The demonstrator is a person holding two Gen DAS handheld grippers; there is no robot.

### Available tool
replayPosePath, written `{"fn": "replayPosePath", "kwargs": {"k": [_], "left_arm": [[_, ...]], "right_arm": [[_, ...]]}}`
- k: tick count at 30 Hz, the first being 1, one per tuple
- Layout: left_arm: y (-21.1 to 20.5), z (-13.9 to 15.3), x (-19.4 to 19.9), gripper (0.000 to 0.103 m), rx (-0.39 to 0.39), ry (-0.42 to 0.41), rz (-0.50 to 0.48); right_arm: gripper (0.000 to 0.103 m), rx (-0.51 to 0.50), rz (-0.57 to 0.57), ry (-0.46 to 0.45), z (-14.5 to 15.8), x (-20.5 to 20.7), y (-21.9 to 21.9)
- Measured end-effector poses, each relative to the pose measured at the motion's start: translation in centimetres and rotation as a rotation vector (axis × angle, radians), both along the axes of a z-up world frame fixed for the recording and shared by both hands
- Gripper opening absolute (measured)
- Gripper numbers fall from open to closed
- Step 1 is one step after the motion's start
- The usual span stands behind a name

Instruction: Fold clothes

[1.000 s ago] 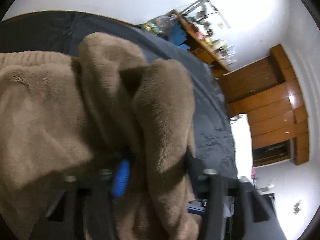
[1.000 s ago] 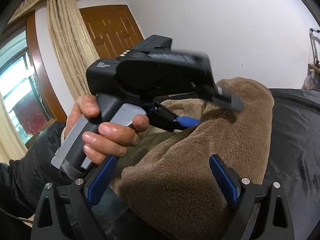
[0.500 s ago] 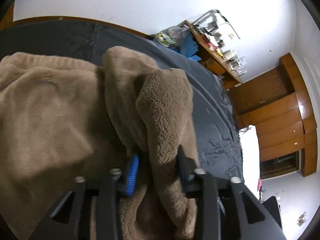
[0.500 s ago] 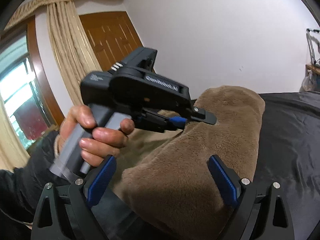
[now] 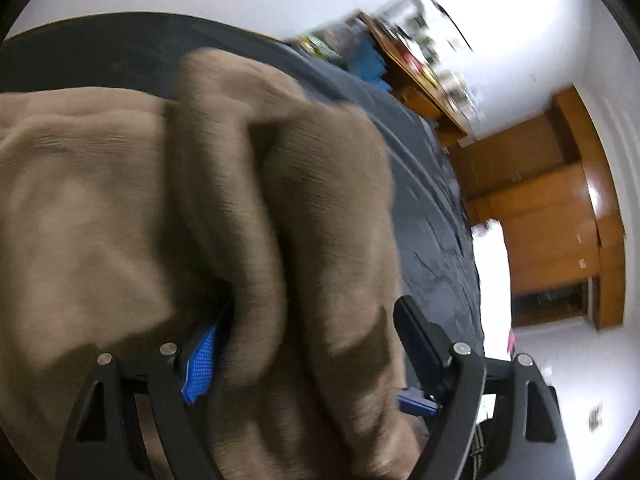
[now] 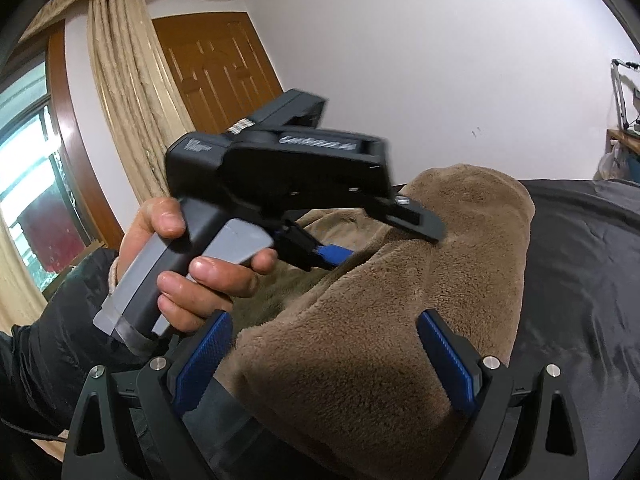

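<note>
A brown fleece garment (image 5: 120,208) lies bunched on a dark sheet (image 5: 436,248). In the left wrist view a thick fold of it sits between the fingers of my left gripper (image 5: 304,340), which are spread wide; the blue pad (image 5: 200,364) shows at the left. In the right wrist view the garment (image 6: 380,360) fills the space between the wide-open blue pads (image 6: 204,360) of my right gripper (image 6: 324,356). The left gripper (image 6: 384,232), held by a hand (image 6: 192,264), has its fingers either side of a fold with a gap between them.
The dark sheet (image 6: 580,280) extends to the right. A cluttered wooden shelf (image 5: 420,64) and wooden cabinets (image 5: 540,208) stand beyond the bed. A curtain (image 6: 128,92), a wooden door (image 6: 216,72) and a window (image 6: 28,184) are at the left.
My left gripper's fingers were nearly shut on the fold half a second ago and have now spread wide. The left gripper has shifted slightly over the garment. The right gripper stays open.
</note>
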State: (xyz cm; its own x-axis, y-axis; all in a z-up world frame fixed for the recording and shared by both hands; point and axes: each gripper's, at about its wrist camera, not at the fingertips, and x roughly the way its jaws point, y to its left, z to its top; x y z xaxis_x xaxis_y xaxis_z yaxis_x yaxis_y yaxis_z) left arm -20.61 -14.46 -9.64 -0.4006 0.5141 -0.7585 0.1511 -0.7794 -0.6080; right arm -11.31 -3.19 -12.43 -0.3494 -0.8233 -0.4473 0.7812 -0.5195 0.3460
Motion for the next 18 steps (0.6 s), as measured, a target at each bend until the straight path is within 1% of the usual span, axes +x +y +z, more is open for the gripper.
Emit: {"fn": "replayPosePath", "kwargs": {"k": [1,2,3,5,6,8,9,12,15,18], "left_arm": [[0.3,0.1,-0.1,0.083,-0.019,-0.006,-0.007],[0.6,0.0,-0.3,0.077,-0.037,-0.013,-0.015],[0.9,0.0,-0.5,0.057,-0.053,-0.02,-0.024],[0.9,0.1,-0.5,0.047,-0.055,-0.015,-0.024],[0.9,0.2,-0.4,0.041,-0.054,-0.011,-0.023],[0.8,0.5,-0.2,0.034,-0.054,-0.001,-0.012],[0.6,0.8,0.1,0.031,-0.055,0.007,0.0],[-1.1,3.0,1.6,0.028,-0.064,0.06,0.039],[-3.0,5.3,3.2,0.027,-0.074,0.116,0.079],[-4.8,7.7,4.7,0.027,-0.083,0.172,0.119]], "right_arm": [[0.096,0.002,0.002,0.002,0.0,0.1,0.0],[0.096,0.005,0.003,0.005,0.0,0.2,-0.1],[0.096,0.006,0.002,0.005,0.0,0.2,-0.1],[0.096,0.004,-0.001,0.002,0.0,0.1,0.0],[0.096,-0.002,0.001,-0.001,0.1,0.0,0.2],[0.096,-0.013,0.006,-0.005,0.2,0.0,0.4],[0.096,-0.019,0.009,-0.007,0.3,0.0,0.5],[0.096,-0.051,0.02,0.0,0.9,0.2,1.2],[0.096,-0.089,0.011,0.042,1.9,0.9,1.9],[0.096,-0.095,-0.011,0.095,2.5,1.7,2.2]]}}
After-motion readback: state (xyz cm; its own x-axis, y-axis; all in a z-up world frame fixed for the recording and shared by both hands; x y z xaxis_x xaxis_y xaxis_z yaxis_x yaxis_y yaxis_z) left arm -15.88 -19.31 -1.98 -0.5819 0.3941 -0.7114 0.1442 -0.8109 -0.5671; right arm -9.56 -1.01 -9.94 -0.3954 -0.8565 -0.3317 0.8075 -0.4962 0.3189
